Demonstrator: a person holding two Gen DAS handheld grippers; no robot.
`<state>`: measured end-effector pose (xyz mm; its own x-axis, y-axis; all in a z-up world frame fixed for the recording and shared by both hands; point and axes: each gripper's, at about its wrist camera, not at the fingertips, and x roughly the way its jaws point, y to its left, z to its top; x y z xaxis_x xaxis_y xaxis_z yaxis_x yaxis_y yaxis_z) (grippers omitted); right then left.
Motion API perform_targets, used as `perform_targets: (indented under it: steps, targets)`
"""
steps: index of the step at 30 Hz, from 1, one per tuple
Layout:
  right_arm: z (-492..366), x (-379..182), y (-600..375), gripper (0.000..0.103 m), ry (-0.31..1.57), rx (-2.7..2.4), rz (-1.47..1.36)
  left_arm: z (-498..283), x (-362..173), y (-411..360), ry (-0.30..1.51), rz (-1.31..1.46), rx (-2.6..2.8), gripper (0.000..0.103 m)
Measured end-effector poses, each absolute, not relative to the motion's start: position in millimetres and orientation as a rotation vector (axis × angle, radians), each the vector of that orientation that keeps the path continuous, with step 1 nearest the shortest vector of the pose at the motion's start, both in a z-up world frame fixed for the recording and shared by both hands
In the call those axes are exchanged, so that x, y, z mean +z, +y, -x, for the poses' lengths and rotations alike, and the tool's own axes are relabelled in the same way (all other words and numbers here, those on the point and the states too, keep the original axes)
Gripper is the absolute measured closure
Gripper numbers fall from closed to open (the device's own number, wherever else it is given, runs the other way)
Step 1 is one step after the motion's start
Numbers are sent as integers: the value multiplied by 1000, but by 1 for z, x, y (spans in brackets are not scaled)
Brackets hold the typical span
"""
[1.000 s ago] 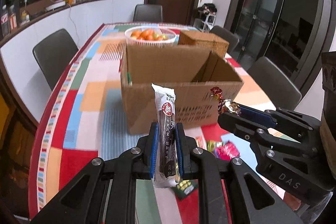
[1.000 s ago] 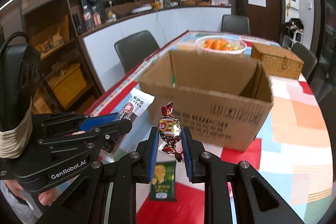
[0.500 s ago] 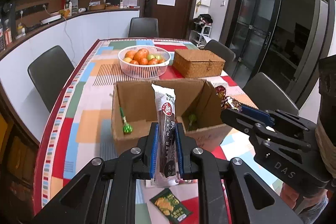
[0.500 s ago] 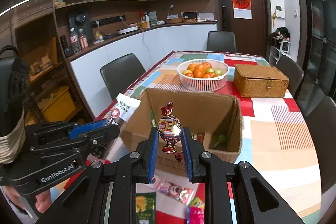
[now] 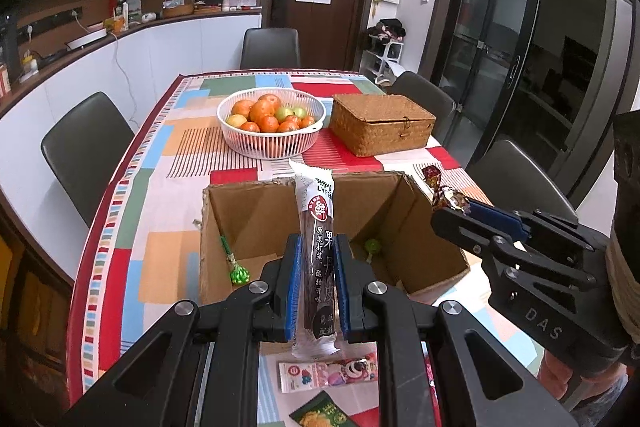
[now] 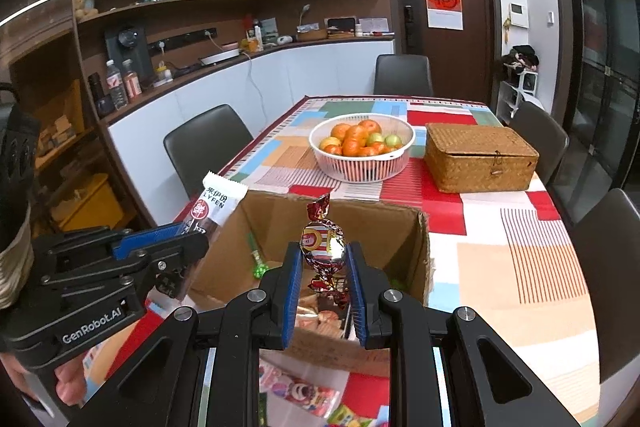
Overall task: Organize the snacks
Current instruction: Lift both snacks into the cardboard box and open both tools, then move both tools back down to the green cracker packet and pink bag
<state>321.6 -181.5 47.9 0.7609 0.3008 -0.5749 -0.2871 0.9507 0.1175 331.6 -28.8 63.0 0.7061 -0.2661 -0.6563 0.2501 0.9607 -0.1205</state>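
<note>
My left gripper [image 5: 316,259] is shut on a long brown-and-white fruit-leather bar [image 5: 318,251], held upright above the near edge of the open cardboard box [image 5: 436,227]. My right gripper [image 6: 323,263] is shut on a foil-wrapped candy [image 6: 322,243], held over the box [image 6: 420,247]. Each gripper shows in the other's view: the right one [image 5: 456,207] beside the box's right wall, the left one [image 6: 192,239] at the box's left wall. Green lollipops [image 5: 238,273] lie inside the box.
Loose snack packets [image 5: 328,375] lie on the patchwork tablecloth in front of the box. A white basket of fruit [image 5: 272,125] and a wicker box [image 5: 382,125] stand behind it. Dark chairs [image 5: 86,151] ring the table.
Both grippers have risen and moved forward with their snacks; the view now looks down into the box from above rather than at its front wall.
</note>
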Motion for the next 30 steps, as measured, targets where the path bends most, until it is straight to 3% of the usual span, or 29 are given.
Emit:
perform_targets:
  steps: [15,17,18,19,30]
  targets:
    - [-351,28,-183,80,693,299,-16,-368,43,-39,798,-3,-250,84]
    - [-352,27,-183,74,696,278,-12,-363,45,-40,788,-14,-232,64]
    - [-352,26,-184,62,702,271,-16,-358,46,-39,774,-20,-223,60]
    - [-350,26,-186,60,700,266,-25,-353,47,-39,764,-25,-218,57]
    - [-290,32,-190,43,629,279,5,-288,55,-35,707,-14,-240,43]
